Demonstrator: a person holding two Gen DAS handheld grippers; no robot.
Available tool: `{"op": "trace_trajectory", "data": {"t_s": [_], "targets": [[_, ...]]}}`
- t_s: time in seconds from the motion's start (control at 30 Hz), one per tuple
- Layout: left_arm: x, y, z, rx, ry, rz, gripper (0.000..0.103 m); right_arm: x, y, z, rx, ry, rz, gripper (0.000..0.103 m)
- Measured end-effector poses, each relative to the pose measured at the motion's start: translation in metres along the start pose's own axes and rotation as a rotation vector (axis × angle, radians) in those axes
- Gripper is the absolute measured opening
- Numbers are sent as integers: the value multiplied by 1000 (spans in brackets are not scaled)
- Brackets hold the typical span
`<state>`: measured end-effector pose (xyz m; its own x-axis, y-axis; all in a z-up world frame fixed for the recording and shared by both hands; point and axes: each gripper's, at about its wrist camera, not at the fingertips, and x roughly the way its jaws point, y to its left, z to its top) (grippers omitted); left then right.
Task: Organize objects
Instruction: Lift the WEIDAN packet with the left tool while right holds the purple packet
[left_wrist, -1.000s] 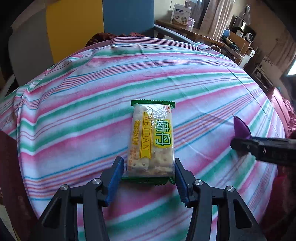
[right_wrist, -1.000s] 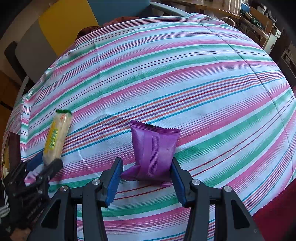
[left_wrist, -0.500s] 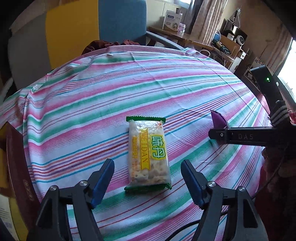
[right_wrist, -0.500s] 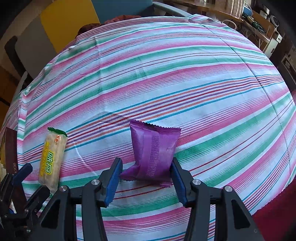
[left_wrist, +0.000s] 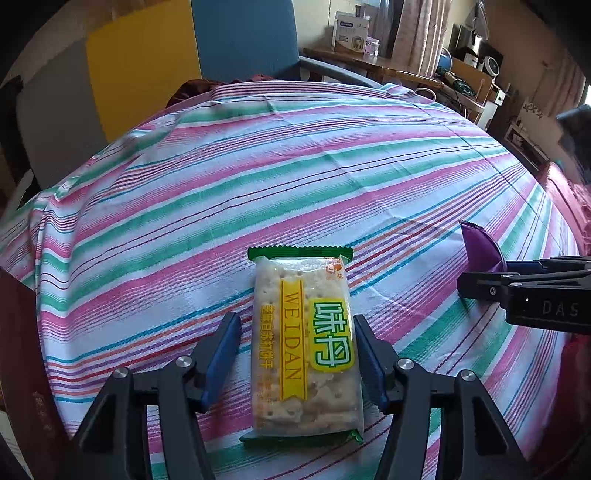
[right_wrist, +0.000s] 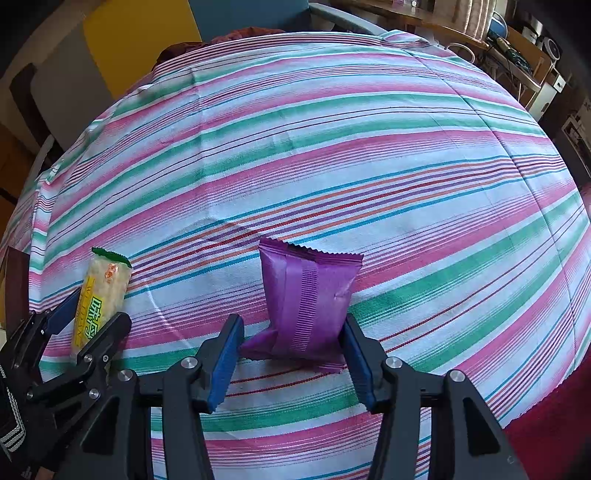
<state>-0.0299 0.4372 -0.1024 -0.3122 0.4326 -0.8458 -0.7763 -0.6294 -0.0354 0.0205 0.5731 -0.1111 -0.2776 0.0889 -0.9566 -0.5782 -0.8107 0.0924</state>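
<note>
Both snacks lie near each other on the striped cloth (right_wrist: 369, 155), so the sorting looks barely begun, and no bin or goal spot shows. The left gripper (left_wrist: 297, 354) straddles the cracker pack (left_wrist: 303, 343); its jaws have just been closing around it, the right pad at the wrapper's edge, the left pad with a gap, so no grip yet. The right gripper (right_wrist: 291, 354) frames the purple pouch (right_wrist: 308, 299), and whether it pinches I cannot tell.
</note>
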Motion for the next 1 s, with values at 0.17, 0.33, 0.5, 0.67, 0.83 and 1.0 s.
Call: {"op": "trace_trajectory", "data": {"t_s": [0.17,0.33,0.5,0.67,0.83,1.0], "targets": [[0,1,-2,-17,-30,-29,72,-1,1,-3,-13,-2,-14,54],[-1,-2,-6,5,-47,-31,72,-2,2,-5,-30,-2,-30,55],[0,-4,-8,16,-61,-23,72,-3,-2,-7,-26,-2,-26,55],[0,-5,-8,26,-72,-18,72,-4,-4,-9,-33,-3,-33,55],[-2,-4,-9,26,-81,-18,71,-5,-6,-12,-44,-3,-41,55],[-3,-4,-11,27,-90,-4,68,-5,-9,-13,-51,0,-44,55]]}}
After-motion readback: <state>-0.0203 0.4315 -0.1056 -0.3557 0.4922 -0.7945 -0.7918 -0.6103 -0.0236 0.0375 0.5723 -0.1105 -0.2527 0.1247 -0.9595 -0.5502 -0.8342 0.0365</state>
